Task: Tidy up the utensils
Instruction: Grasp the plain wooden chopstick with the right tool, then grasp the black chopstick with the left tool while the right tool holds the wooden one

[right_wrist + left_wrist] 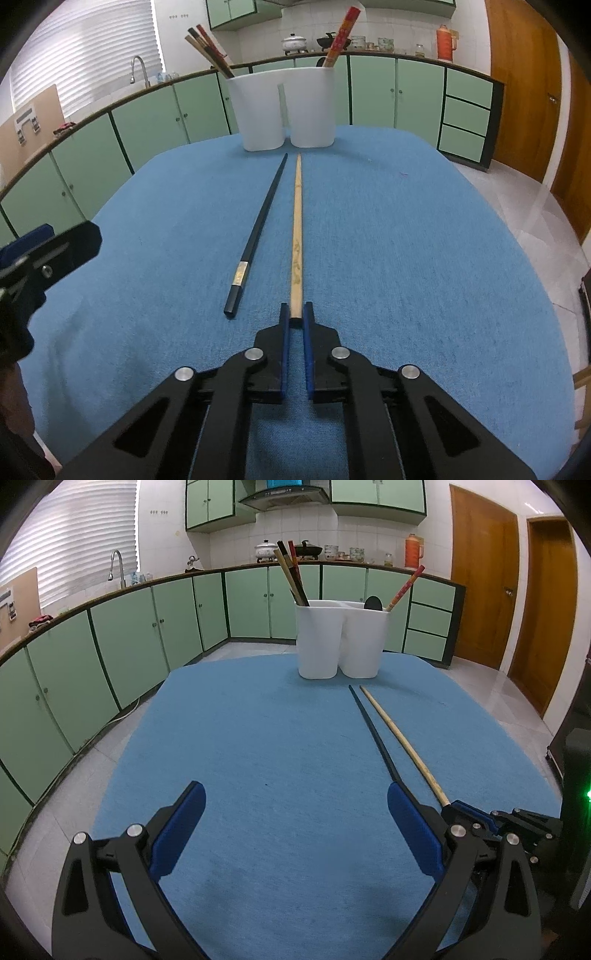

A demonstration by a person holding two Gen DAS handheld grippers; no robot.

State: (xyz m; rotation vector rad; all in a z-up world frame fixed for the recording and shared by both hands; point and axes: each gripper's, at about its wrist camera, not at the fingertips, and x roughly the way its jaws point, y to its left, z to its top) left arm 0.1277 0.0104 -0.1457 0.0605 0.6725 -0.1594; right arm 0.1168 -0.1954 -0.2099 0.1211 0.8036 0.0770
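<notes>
A white two-compartment utensil holder (341,638) (282,109) stands at the far end of the blue mat, with several chopsticks (290,572) in its left side and a red chopstick (406,587) and a dark spoon in its right. A black chopstick (258,232) (373,731) and a bamboo chopstick (296,229) (402,744) lie side by side on the mat. My right gripper (296,314) is shut on the near end of the bamboo chopstick. My left gripper (295,805) is open and empty above the mat, left of both chopsticks.
The blue mat (258,738) covers the table. Green kitchen cabinets (129,646) and a counter with pots run behind it. Wooden doors (480,590) stand to the right. The left gripper shows at the left edge of the right wrist view (48,254).
</notes>
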